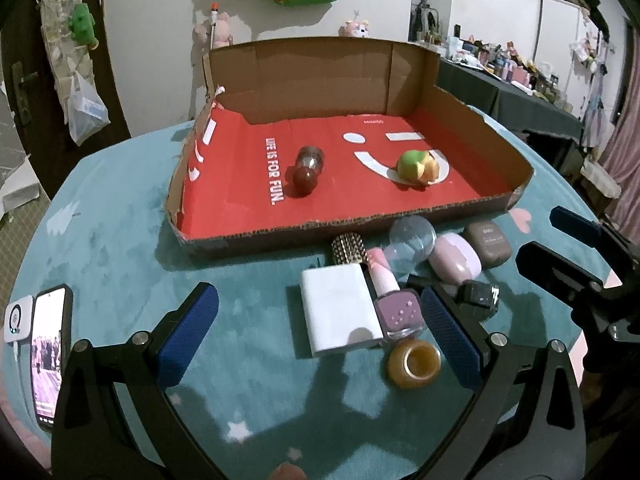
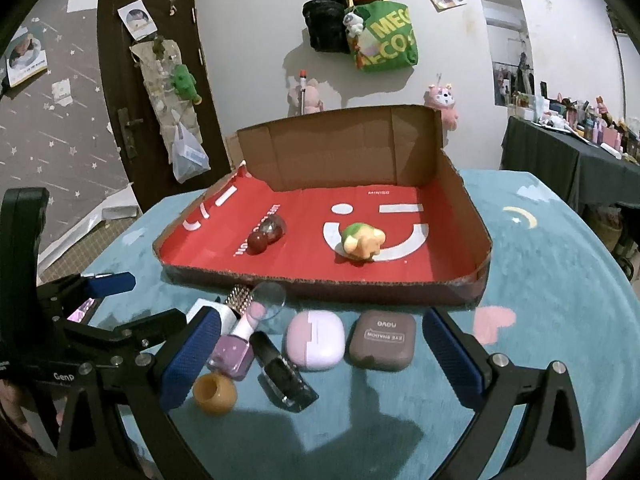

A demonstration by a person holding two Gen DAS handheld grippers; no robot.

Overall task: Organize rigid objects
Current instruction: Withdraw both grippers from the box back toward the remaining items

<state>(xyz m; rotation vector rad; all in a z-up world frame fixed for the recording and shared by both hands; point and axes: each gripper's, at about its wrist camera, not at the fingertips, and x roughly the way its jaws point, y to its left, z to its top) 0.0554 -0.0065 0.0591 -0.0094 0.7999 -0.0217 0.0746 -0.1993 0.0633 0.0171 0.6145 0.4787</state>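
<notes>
On the teal cloth (image 1: 120, 248), near the cardboard tray (image 1: 472, 128), lay a white box (image 1: 340, 312), purple polish bottle (image 1: 394, 304), amber jar (image 1: 414, 364), lilac case (image 2: 314, 340) and brown compact (image 2: 382, 340). Left gripper (image 1: 320, 328) and right gripper (image 2: 320, 356) both gaped wide, empty.

Box (image 2: 472, 216) floor mostly free; its front seems crowded.
</notes>
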